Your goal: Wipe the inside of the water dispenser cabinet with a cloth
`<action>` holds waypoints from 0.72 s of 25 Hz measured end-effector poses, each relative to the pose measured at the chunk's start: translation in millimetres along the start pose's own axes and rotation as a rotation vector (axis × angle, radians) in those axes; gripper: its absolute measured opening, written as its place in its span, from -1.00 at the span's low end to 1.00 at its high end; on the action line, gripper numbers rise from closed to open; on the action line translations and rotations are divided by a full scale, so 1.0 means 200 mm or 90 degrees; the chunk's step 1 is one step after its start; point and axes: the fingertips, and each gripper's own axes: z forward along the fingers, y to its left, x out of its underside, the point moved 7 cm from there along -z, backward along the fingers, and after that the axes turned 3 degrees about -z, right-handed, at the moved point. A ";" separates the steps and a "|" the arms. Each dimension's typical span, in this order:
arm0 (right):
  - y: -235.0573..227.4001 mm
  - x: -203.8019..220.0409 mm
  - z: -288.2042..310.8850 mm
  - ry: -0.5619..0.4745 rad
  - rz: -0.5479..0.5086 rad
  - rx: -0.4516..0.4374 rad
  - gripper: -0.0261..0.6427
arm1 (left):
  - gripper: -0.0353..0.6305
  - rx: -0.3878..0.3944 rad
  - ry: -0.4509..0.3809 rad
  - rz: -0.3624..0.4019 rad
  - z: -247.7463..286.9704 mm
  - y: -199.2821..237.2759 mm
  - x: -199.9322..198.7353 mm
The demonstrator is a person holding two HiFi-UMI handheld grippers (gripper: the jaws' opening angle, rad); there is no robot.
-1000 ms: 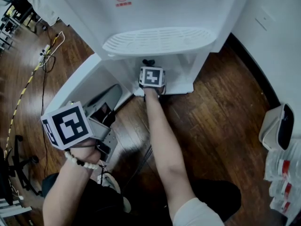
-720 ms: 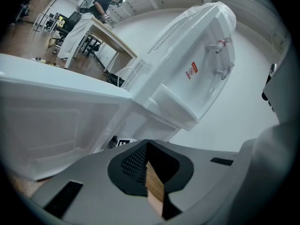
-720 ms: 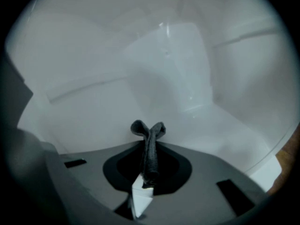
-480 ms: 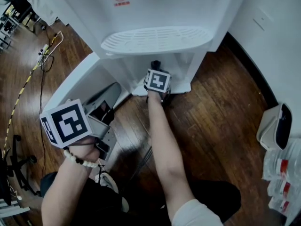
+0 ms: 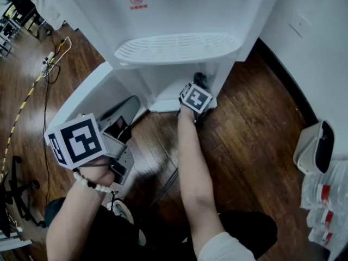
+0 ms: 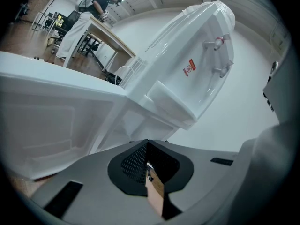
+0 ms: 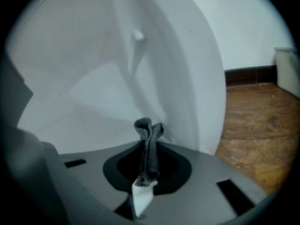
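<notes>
The white water dispenser (image 5: 179,15) stands on a wood floor, its low cabinet (image 5: 168,88) open under the drip tray (image 5: 178,48). Its door (image 5: 81,99) is swung out to the left. My right gripper (image 5: 199,85) reaches into the right side of the cabinet mouth, shut on a dark grey cloth (image 5: 200,78). In the right gripper view the cloth (image 7: 149,137) stands folded between the jaws of that gripper (image 7: 147,156), close to the white inner wall (image 7: 93,78). My left gripper (image 5: 124,130) hangs near the open door, shut on nothing (image 6: 147,161).
A white bin (image 5: 316,145) and packets with red labels (image 5: 326,200) sit at the right by the wall and dark baseboard (image 5: 283,72). Cables (image 5: 51,64) trail over the floor at the left, near a chair base (image 5: 22,194). A person (image 6: 101,1) stands far off by a desk.
My right gripper has slid with the cloth from the middle of the cabinet mouth to its right side. The left gripper has hardly moved.
</notes>
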 end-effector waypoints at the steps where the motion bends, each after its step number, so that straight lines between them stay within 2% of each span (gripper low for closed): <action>1: -0.02 0.00 -0.01 0.000 0.009 0.005 -0.80 | -0.91 0.000 0.000 0.000 0.00 0.00 0.00; 6: -0.09 0.03 -0.06 -0.002 0.070 0.008 -0.80 | -0.91 -0.002 -0.003 -0.001 -0.01 0.00 -0.01; 10: -0.09 0.06 -0.06 0.008 0.090 -0.008 -0.80 | -0.91 0.005 -0.003 -0.001 -0.02 -0.01 -0.01; 18: 0.18 0.16 -0.04 0.070 0.046 -0.114 -0.80 | -0.91 0.005 -0.007 -0.001 -0.03 -0.01 -0.01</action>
